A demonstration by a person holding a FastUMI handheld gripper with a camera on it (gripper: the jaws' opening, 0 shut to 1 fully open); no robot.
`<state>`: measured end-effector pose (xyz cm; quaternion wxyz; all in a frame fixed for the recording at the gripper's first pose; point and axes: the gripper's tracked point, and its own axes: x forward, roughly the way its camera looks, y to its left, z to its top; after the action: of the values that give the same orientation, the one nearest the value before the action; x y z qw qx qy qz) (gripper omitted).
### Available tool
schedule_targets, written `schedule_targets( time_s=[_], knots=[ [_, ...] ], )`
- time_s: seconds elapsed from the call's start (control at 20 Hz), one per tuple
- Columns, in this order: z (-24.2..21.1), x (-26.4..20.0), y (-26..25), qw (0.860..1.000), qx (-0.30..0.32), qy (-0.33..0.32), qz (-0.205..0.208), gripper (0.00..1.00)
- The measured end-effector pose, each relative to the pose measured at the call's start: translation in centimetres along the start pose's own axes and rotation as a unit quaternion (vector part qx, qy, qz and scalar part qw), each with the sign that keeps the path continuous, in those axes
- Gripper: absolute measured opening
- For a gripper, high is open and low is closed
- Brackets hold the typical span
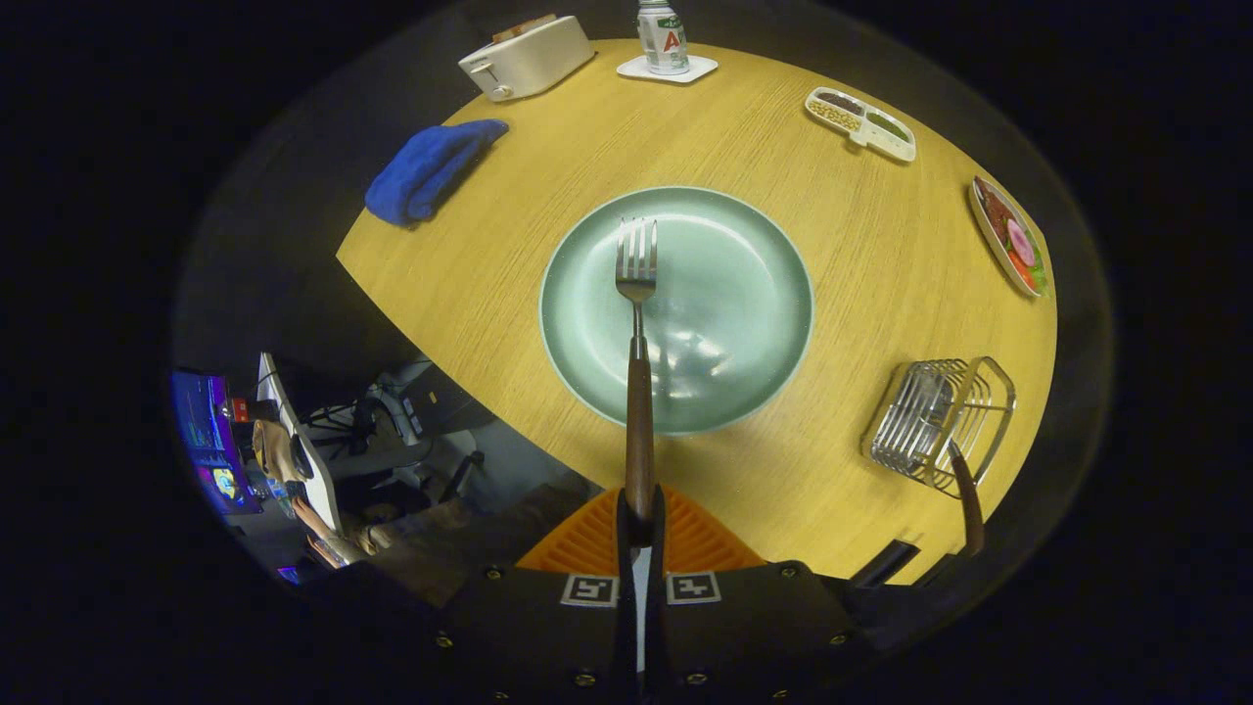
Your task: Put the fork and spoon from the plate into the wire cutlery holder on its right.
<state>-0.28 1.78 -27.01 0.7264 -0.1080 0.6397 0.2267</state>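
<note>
There, in the gripper view, the tool point(640, 519) was clamped on the wooden handle of the fork point(637, 323), both fingers pressing it, so that the fork pointed away with its tines over the pale green plate point(744, 284) on the round wooden table point(881, 255). To the right of the plate the wire cutlery holder point(938, 416) stood near the table's near edge with a brown wooden handle point(967, 494) sticking out of it, while a blue cloth point(431, 168), a toaster point(527, 57), a can on a coaster point(663, 39) and two food dishes lay farther off.
</note>
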Motion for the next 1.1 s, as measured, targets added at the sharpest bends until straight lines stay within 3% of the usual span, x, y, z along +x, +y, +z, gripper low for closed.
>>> schedule_targets(
  time_s=[0.15, 0.55, 1.1],
  knots=[
    [-2.2, -2.7, -3.9, 0.999, 0.011, 0.013, -0.026, 0.04],
    [-8.1, -7.3, -11.1, 0.993, 0.104, 0.043, -0.035, 0.04],
    [-9.6, -8.8, -14.4, 0.983, 0.166, 0.07, -0.025, 0.04]
  ],
)
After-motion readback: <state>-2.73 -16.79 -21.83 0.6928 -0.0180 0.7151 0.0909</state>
